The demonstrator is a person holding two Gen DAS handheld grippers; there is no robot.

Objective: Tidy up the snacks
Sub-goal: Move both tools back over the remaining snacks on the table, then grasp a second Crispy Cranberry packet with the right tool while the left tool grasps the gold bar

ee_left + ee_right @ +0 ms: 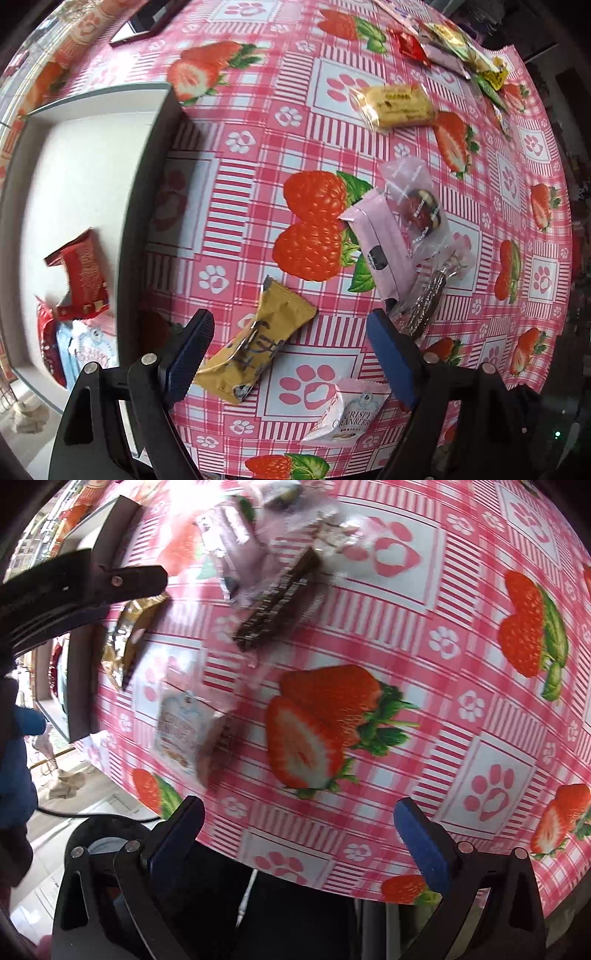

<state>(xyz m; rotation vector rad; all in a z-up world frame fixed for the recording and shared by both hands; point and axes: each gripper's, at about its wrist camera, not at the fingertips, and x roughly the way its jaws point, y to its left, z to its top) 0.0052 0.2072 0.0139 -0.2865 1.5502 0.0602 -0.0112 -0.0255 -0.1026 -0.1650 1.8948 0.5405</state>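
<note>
Snacks are scattered over the strawberry-print surface (258, 155), and your left tool (284, 354) hangs wide open around the gold packet (255, 347), holding nothing — lined up, I'd say, for a grab toward the white tray (85, 166), where a red packet (83, 275) lies. Your right tool (299, 834) gapes empty too. Its view is blurred; the cranberry pack (181, 734) there barely reads.

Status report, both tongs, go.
Left tongs open around gold snack packet. Right tongs open, empty. Tray alongside, nothing blocking.
</note>
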